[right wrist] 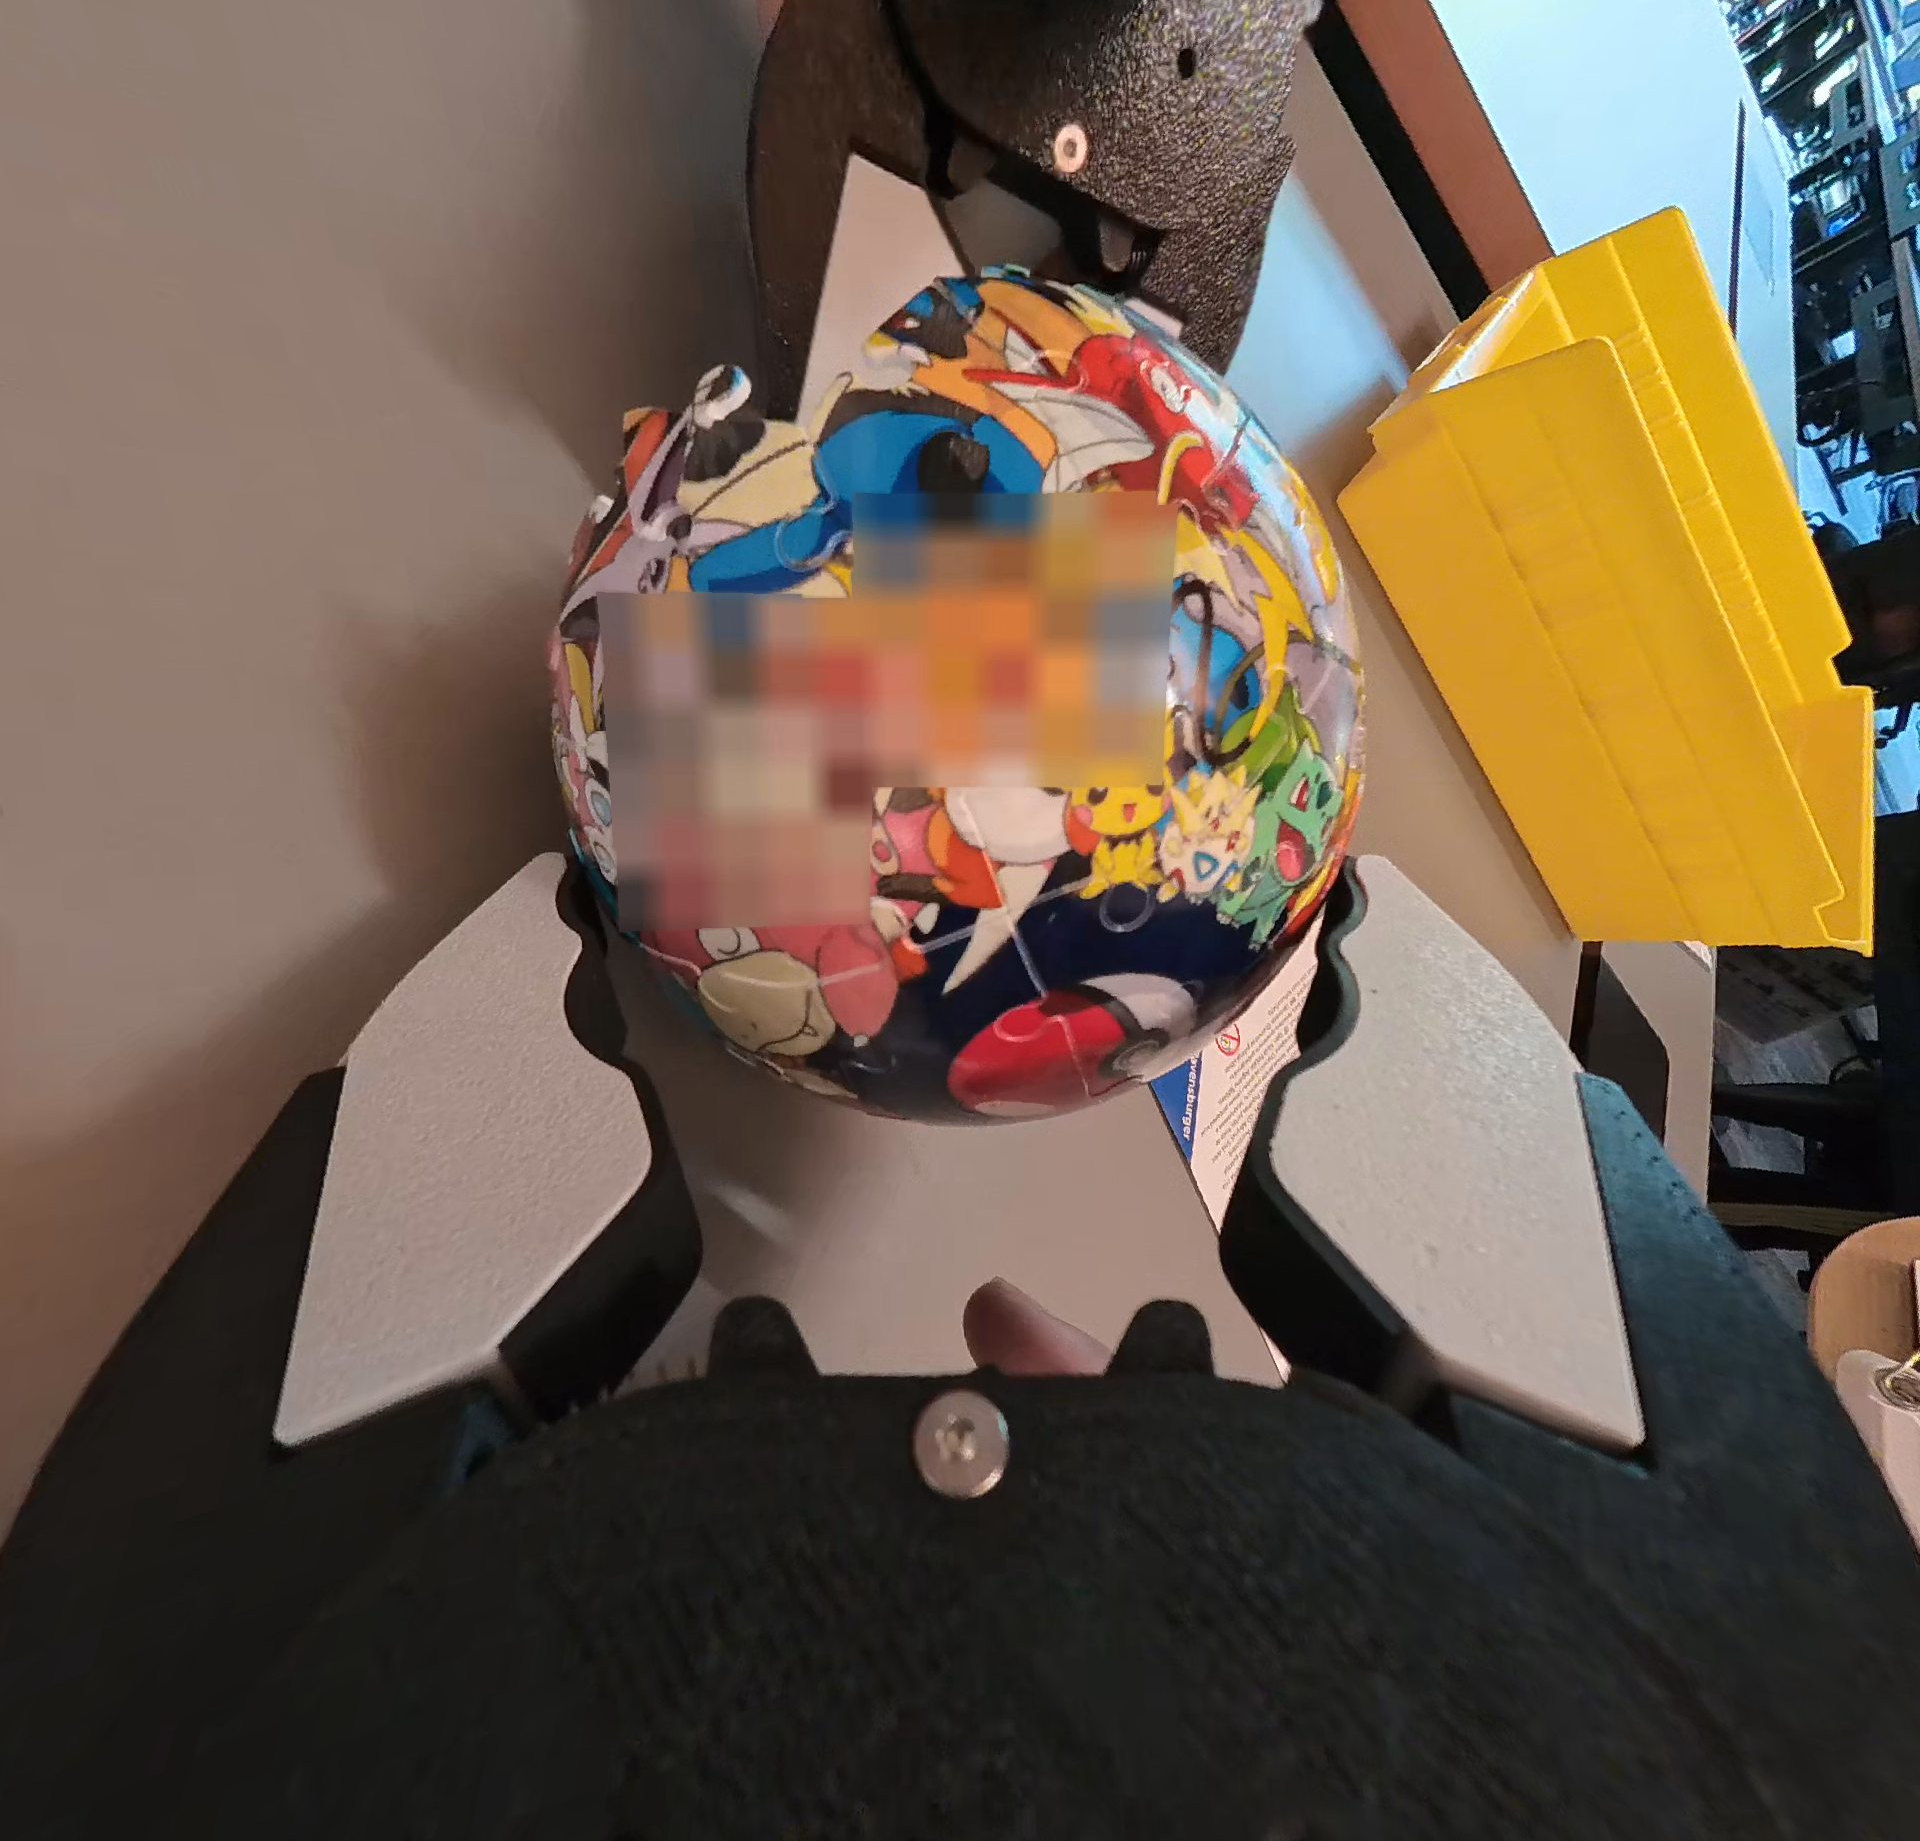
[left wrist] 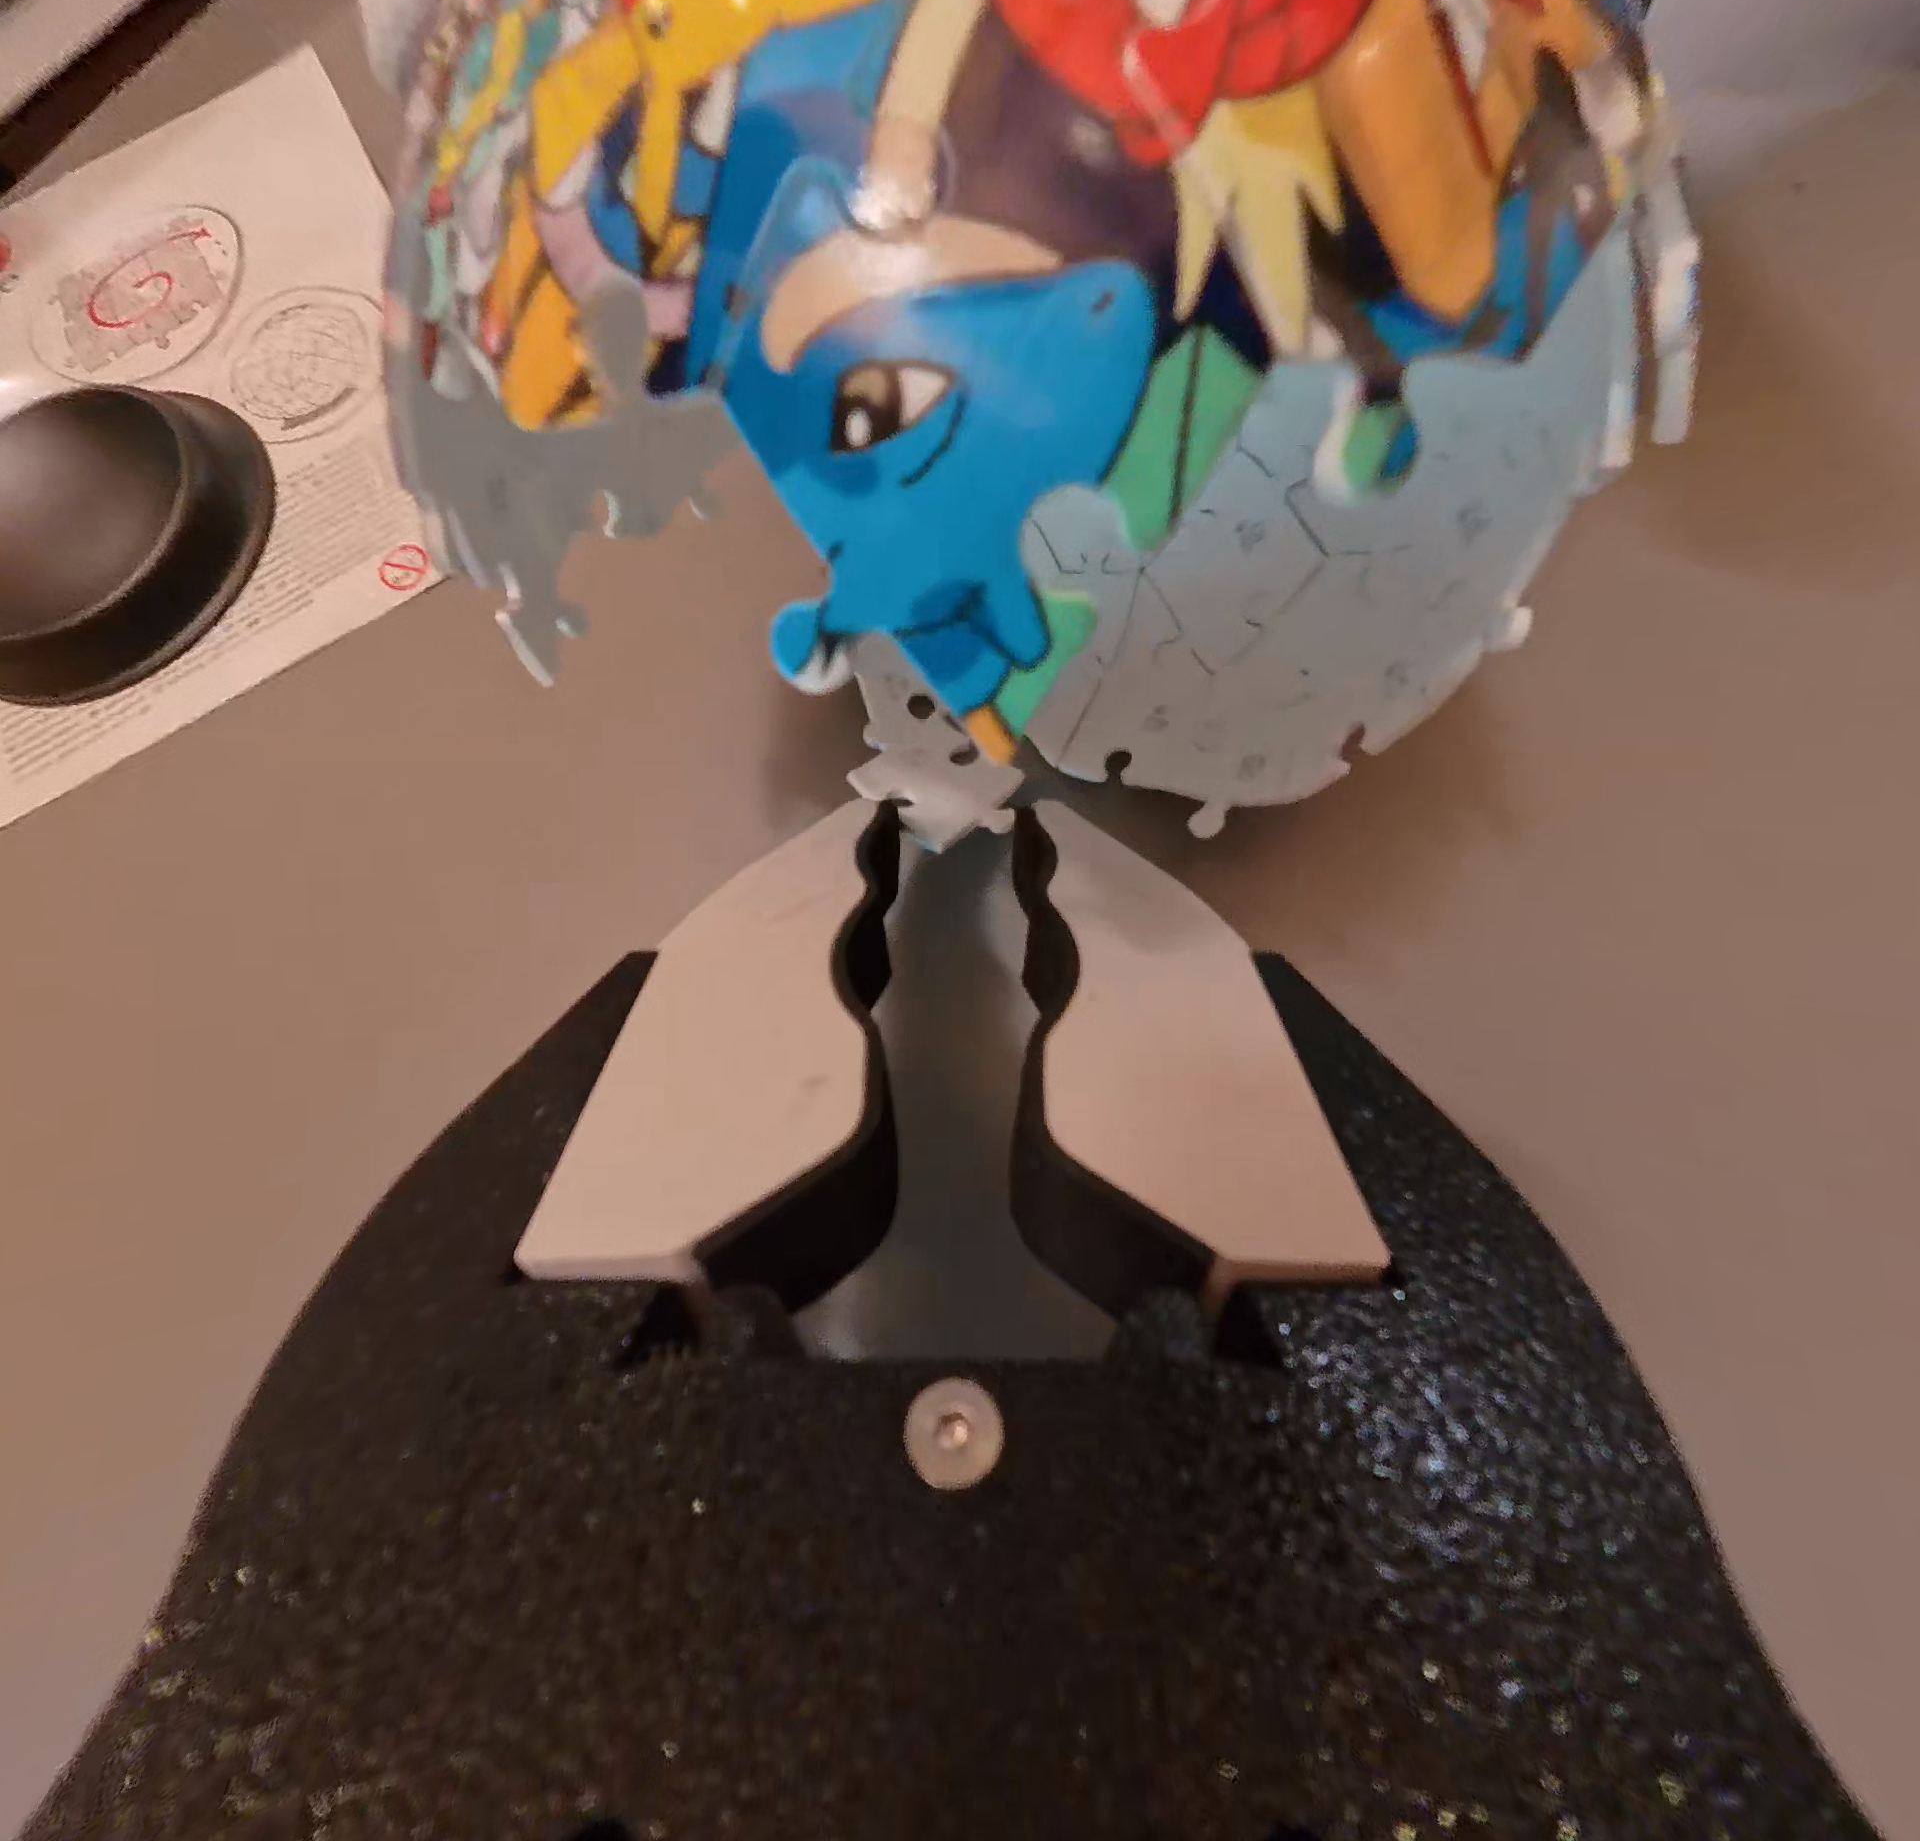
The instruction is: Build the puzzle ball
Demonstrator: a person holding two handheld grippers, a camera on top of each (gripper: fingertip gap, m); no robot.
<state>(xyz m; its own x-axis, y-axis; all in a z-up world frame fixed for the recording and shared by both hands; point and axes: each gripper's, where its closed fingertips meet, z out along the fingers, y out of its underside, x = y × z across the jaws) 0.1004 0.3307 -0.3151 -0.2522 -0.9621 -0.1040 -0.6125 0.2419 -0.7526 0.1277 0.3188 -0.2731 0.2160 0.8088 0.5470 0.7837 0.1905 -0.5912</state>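
The puzzle ball [right wrist: 1226, 856] is a sphere of colourful cartoon pieces. My right gripper [right wrist: 961, 908] is shut on it, with one finger on each side of its lower half. In the left wrist view the ball [left wrist: 1195, 46] fills the top, with a ragged open edge and the grey backs of pieces [left wrist: 1351, 596] showing. My left gripper [left wrist: 951, 827] is shut on a puzzle piece [left wrist: 930, 789], grey at the pinched end and joined to a blue cartoon piece [left wrist: 935, 420] lying against the ball's opening. The left gripper [right wrist: 1081, 253] also shows at the ball's far top in the right wrist view.
A white instruction sheet [left wrist: 208, 337] lies on the beige table [left wrist: 416, 960] at left, with a black ring stand [left wrist: 125, 555] on it. Yellow bins [right wrist: 1610, 596] stand at the right beside the table edge. A person's fingertip [right wrist: 1023, 1334] shows behind my right gripper's fingers. The grippers' ends are close to 7 cm from one another.
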